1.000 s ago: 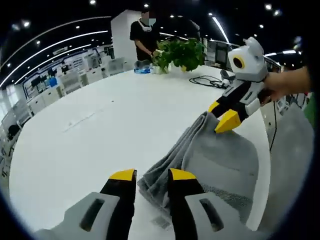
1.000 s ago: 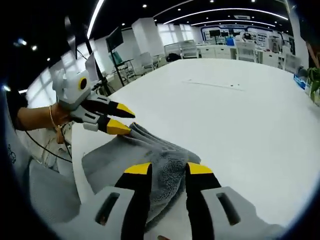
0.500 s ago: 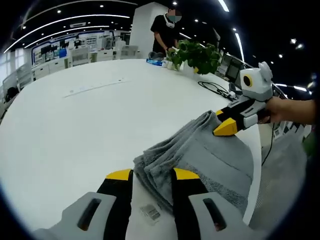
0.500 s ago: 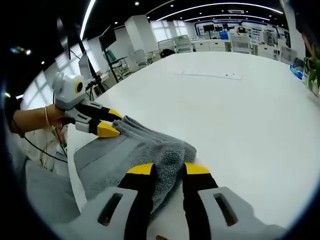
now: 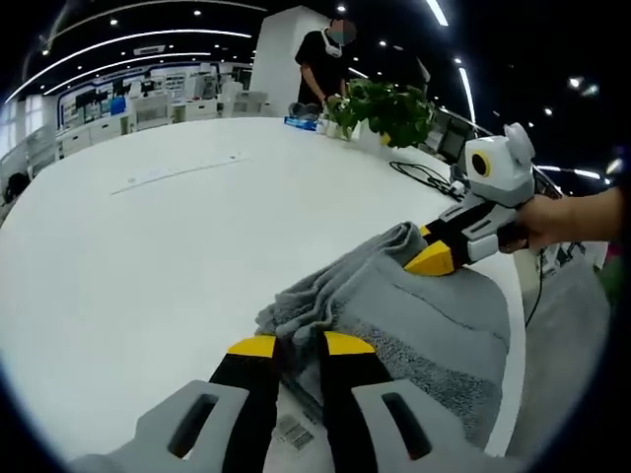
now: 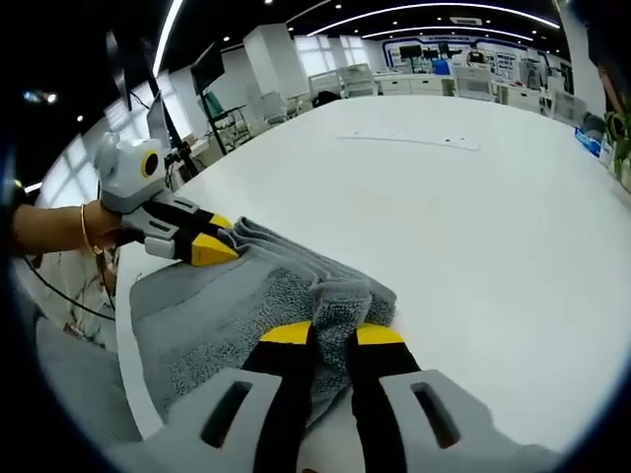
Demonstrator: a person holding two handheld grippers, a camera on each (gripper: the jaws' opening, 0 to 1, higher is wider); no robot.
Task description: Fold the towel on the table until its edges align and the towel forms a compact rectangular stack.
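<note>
In the left gripper view, the left gripper (image 5: 301, 345) had its jaws drawn nearly together on a bunched corner of the grey towel (image 5: 414, 315), which lay at the near edge of the white bench (image 5: 177, 236); the right gripper (image 5: 431, 258), entering from the right in a person's hand (image 5: 552, 219), was pinched on the far corner of the same rumpled edge; a small label (image 5: 292, 432) lay by the left jaws, and a potted plant (image 5: 380, 106) and a cable (image 5: 424, 169) sat well apart at the far end, where a person (image 5: 325, 59) stood. In the right gripper view, the right gripper (image 6: 335, 335) was likewise closed on a fold of the towel (image 6: 217, 315), with the left gripper (image 6: 209, 251) clamped on the other corner; the cloth appeared doubled over but wrinkled along the held edge. Judged from this, a fold was under way; the edges were not yet aligned, and flattening plus at least one more fold seemed left before a compact rectangular stack.
</note>
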